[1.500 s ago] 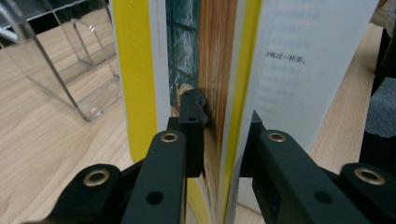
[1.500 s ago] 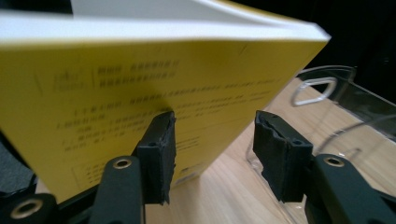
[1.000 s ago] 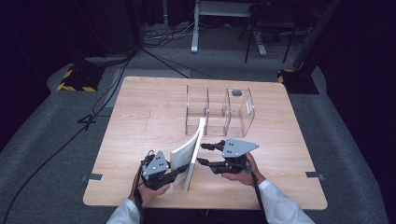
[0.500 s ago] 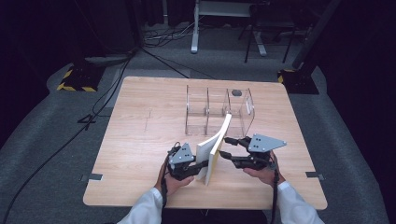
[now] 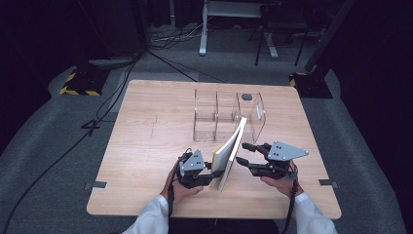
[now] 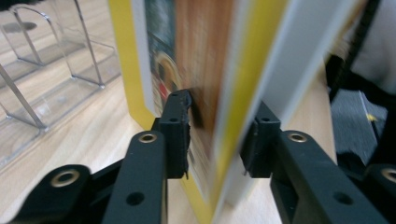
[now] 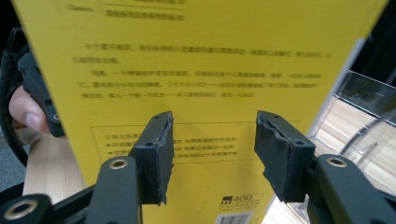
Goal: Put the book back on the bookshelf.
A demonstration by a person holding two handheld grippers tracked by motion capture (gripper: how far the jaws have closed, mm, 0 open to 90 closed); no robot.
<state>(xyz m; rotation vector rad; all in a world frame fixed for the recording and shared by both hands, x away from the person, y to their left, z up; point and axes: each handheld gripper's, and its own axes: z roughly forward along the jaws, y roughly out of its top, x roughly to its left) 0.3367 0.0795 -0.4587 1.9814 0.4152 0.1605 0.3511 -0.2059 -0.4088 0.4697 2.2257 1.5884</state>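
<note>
The left gripper (image 5: 210, 176), jaws just eased, straddles the thin yellow-covered book (image 5: 230, 152) near the table's (image 5: 146, 122) front edge; right gripper (image 5: 245, 157) apart; re-clamp before tipping it into the clear acrylic rack (image 5: 214, 117)

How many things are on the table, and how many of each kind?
Yellow book: 1
Clear plastic organizer: 1
Small dark round thing in the organizer: 1
Grippers, left gripper and right gripper: 2
Total: 5

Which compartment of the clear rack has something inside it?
The rightmost compartment of the clear rack: a small dark object lies at its far end. The other two compartments hold nothing.
</note>
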